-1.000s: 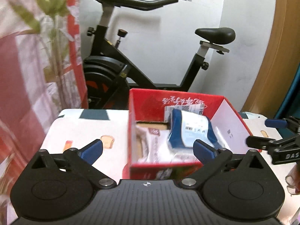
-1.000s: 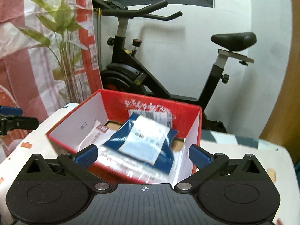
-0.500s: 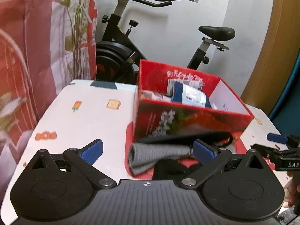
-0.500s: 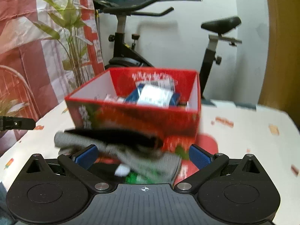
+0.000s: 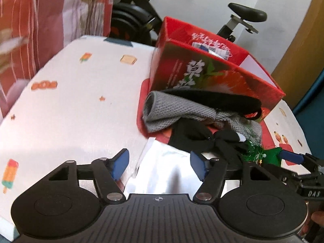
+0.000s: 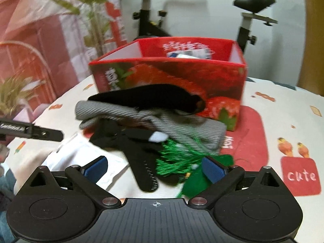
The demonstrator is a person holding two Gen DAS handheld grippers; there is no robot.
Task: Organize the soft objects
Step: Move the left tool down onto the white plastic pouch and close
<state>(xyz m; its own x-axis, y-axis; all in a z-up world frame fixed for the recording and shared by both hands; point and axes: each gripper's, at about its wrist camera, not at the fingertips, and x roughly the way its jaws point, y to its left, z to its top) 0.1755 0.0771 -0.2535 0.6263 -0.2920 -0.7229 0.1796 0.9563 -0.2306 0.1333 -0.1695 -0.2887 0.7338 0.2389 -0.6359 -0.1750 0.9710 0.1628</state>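
A red strawberry-print box [image 5: 202, 77] stands on the white table, with packets inside; it also shows in the right wrist view [image 6: 182, 81]. In front of it lies a heap of soft things: a grey knit cloth [image 5: 172, 111] [image 6: 182, 125], a long black sock [image 5: 218, 99] [image 6: 151, 97], a black garment [image 5: 198, 139] [image 6: 139, 151], green tinsel [image 6: 180, 158] and a white plastic packet [image 5: 162, 172] [image 6: 81, 154]. My left gripper [image 5: 160, 167] is open over the white packet. My right gripper [image 6: 156, 170] is open over the black garment and tinsel, holding nothing.
A red mat [image 6: 249, 133] lies under the box. An exercise bike [image 5: 137, 14] stands behind the table. A red-and-white curtain [image 5: 40, 20] and a plant [image 6: 91, 16] are at the left. The table's left part [image 5: 70, 101] is bare cloth with small prints.
Both grippers have pulled back from above the box and dropped low in front of it. The heap of soft things has come into view. The left jaws have narrowed somewhat.
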